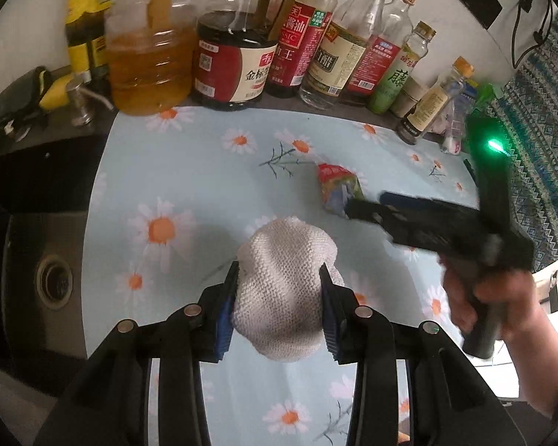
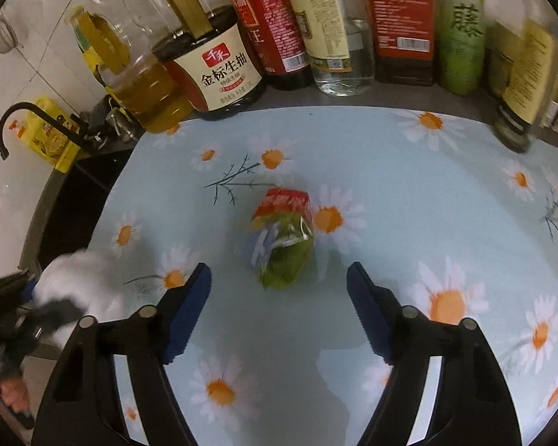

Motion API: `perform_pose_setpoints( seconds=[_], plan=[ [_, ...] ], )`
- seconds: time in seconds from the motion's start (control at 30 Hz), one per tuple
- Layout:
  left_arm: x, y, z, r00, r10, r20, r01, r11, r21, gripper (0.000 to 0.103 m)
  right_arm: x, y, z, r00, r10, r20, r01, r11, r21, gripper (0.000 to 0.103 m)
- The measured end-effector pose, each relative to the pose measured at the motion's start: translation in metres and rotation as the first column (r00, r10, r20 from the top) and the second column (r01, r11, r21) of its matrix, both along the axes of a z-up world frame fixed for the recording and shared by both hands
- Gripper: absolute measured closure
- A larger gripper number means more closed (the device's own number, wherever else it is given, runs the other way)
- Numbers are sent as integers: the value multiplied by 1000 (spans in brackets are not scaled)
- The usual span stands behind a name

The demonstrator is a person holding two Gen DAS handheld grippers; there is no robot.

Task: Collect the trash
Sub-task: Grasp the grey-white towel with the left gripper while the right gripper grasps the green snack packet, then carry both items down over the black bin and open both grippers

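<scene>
A crumpled white paper-towel wad (image 1: 282, 260) sits between the blue pads of my left gripper (image 1: 279, 271), which is shut on it just above the daisy-print mat (image 1: 175, 171). The right wrist view shows the same wad (image 2: 82, 275) blurred at the far left. A crumpled red and green snack wrapper (image 2: 282, 238) lies on the mat. My right gripper (image 2: 279, 273) is open, its fingers on either side of the wrapper's near end, pads clear of it. In the left wrist view, the right gripper (image 1: 357, 206), held by a hand (image 1: 502, 304), reaches the wrapper (image 1: 336, 189) from the right.
A row of sauce, vinegar and oil bottles (image 1: 234, 63) lines the back edge of the mat. A dark sink with a drain (image 1: 52, 278) lies to the left, with a black faucet (image 2: 15, 122) behind it. Patterned fabric (image 1: 539, 156) hangs at the right.
</scene>
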State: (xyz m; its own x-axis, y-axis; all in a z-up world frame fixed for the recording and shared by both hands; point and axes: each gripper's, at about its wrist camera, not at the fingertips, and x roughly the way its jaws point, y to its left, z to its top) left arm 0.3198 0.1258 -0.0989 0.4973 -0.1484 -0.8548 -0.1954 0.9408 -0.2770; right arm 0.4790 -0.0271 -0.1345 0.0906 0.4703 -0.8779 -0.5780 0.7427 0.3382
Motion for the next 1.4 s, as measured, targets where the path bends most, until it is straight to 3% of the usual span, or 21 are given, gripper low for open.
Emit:
perform_pose_setpoints(
  seconds=[0.17, 0.27, 0.43, 0.7, 1.0, 1.4],
  plan=[
    [-17, -6, 3, 1000, 31, 5, -31, 999, -17, 66, 6, 17, -7, 998, 55, 32, -54, 998, -11, 35],
    [-22, -7, 1, 999, 52, -5, -53, 998, -19, 66, 6, 25, -9, 995, 85, 61, -82, 996, -38, 45],
    [-26, -10, -1, 995, 101, -13, -101, 995, -21, 66, 3, 33, -10, 980, 143, 135, -133, 988, -85, 51],
    [-30, -20, -3, 989, 149, -20, -149, 989, -15, 66, 6, 29, -8, 979, 168, 119, -162, 985, -57, 54],
    [-46, -27, 7, 993, 115, 1, -115, 993, -16, 66, -22, 5, 27, 981, 150, 126, -150, 989, -4, 54],
    [-91, -35, 10, 1000, 11, 29, -10, 999, -40, 66, -110, -35, 59, 991, 82, 107, -87, 995, 41, 54]
  ],
)
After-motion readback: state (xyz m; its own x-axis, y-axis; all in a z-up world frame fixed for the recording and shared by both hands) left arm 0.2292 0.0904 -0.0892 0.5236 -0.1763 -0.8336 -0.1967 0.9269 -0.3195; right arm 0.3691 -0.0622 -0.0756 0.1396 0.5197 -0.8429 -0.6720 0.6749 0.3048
